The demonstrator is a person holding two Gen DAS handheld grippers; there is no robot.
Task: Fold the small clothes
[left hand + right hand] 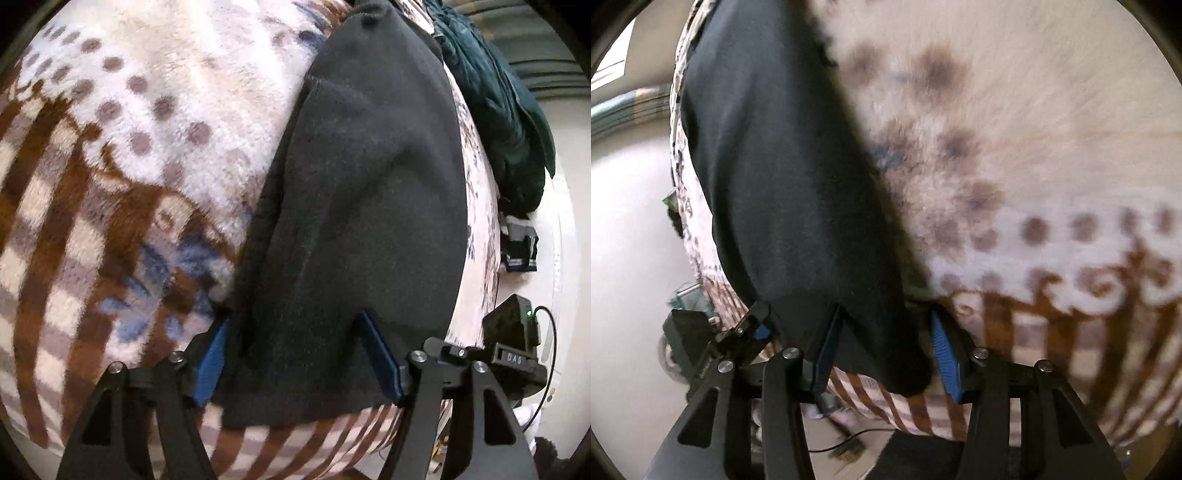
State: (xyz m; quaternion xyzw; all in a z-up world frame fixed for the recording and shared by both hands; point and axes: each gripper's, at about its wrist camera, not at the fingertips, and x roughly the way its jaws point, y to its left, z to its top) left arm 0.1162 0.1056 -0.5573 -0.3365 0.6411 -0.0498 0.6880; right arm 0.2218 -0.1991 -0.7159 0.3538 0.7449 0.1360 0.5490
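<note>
Garment position first: the black garment (pixel 354 206) lies stretched out on the patterned blanket (pixel 110 155), running away from both cameras toward a heap of dark green clothes (pixel 491 110) at the far end.

I have the left gripper (pixel 299 354) at the near hem. Its fingers (pixel 212 360) stand wide apart with the hem between them; one blue pad sits at the cloth's left edge, the other over the cloth. They straddle the fabric and, as far as I can judge, do not yet pinch it.

The right gripper (pixel 886 347) is at another near corner of the same garment (pixel 783 177). Its fingers (pixel 945 354) are also spread, with a rounded fold of cloth lying between them. That view is blurred, so contact cannot be confirmed.

Recommended procedure: lower each gripper until one finger slides under the hem, close fully on a single layer, keeping the blanket pile out of the grip, then lift both corners level so the fold lands square.
</note>
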